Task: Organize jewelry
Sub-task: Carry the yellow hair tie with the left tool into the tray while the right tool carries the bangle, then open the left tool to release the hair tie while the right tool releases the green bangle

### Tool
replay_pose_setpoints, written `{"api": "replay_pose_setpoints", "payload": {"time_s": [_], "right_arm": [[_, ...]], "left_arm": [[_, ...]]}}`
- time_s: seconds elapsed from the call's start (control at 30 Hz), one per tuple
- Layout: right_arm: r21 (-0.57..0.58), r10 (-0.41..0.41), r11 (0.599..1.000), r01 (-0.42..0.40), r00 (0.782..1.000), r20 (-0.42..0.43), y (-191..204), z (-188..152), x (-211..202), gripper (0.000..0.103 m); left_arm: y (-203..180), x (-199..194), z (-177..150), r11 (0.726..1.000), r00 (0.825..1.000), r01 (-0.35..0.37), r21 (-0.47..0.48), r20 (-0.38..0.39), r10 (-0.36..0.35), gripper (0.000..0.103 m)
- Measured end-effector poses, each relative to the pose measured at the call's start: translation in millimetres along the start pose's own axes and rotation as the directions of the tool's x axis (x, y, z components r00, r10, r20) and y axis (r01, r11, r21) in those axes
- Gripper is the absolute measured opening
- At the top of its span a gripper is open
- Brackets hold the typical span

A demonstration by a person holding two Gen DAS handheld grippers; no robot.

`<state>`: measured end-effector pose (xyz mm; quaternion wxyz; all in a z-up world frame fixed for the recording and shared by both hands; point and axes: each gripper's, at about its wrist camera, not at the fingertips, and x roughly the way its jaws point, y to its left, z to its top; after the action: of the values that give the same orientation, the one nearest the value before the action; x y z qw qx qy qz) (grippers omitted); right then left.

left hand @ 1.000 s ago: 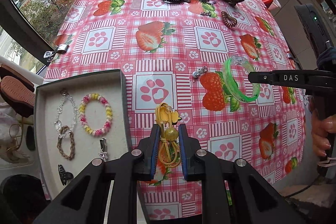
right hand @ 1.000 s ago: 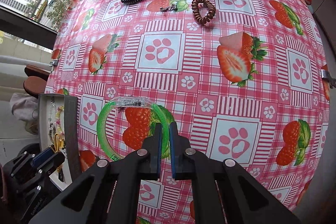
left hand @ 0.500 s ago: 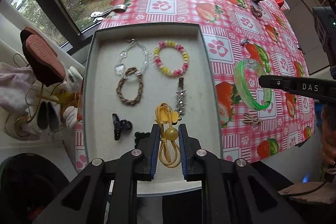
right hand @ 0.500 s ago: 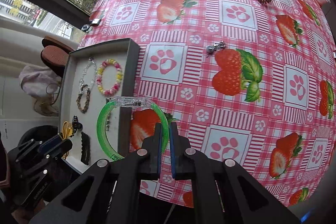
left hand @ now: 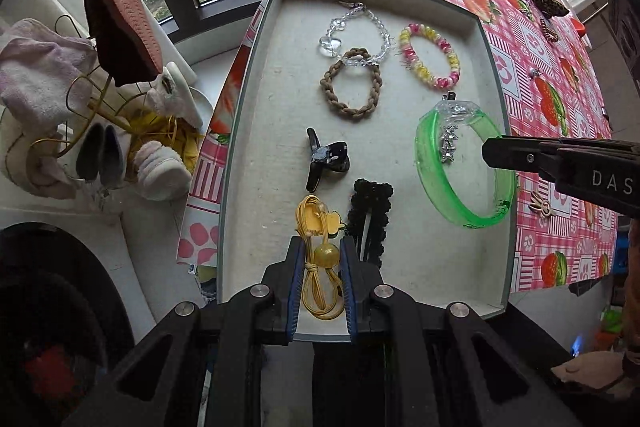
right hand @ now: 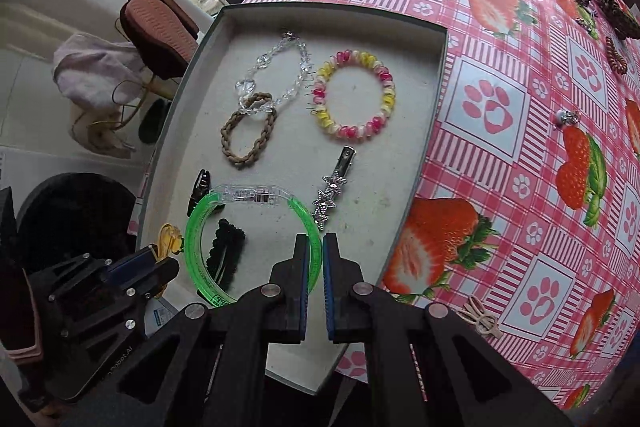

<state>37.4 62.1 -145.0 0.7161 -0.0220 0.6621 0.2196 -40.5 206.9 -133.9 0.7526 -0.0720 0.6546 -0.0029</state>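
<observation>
over the grey tray [left hand: 256, 75], each hand-held gripper pinches jewelry: left [left hand: 322, 259] yellow cord [left hand: 316, 267], right [right hand: 315, 255] green bangle [right hand: 196, 227].

one tray [left hand: 256, 75]. inside it lie three bracelets: one clear crystal [left hand: 352, 31], one brown braided [left hand: 352, 91], one pink-and-yellow beaded [left hand: 430, 57]. one green bangle [left hand: 460, 211], one yellow hair tie [left hand: 320, 255], one star clip [right hand: 332, 195], one black claw clip [left hand: 326, 159], one black scalloped clip [left hand: 370, 219]. two tongs [left hand: 320, 259] [right hand: 316, 267].

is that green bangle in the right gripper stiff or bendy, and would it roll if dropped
The green bangle likely is stiff: pinched at one spot by the right gripper, it keeps its round hoop. The glossy plastic may be slippery. Dropped on edge over the tray, it could roll.
</observation>
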Motion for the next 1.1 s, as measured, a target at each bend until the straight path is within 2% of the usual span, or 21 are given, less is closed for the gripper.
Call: {"api": "replay_pose_setpoints", "payload": {"time_s": [0.37,0.73,0.93,1.1], "right_arm": [[-0.033,-0.065,0.997,0.063,0.996,-0.054,12,11,34,0.007],[-0.011,-0.127,0.992,0.127,0.991,-0.031,-7,37,36,0.007],[-0.010,-0.135,0.991,0.135,0.990,-0.027,-11,43,34,0.007],[-0.005,-0.096,0.995,0.096,0.994,-0.045,-8,40,37,0.011]], "left_arm": [[-2,23,5,1.000,1.000,0.000,0.001,-0.025,0.000,0.024],[-5,36,23,1.000,1.000,-0.014,-0.001,-0.017,0.014,0.024],[-11,35,30,0.998,0.999,-0.054,0.024,-0.007,0.054,0.025],[-19,27,25,0.993,0.995,-0.097,0.074,-0.005,0.098,0.025]]}}
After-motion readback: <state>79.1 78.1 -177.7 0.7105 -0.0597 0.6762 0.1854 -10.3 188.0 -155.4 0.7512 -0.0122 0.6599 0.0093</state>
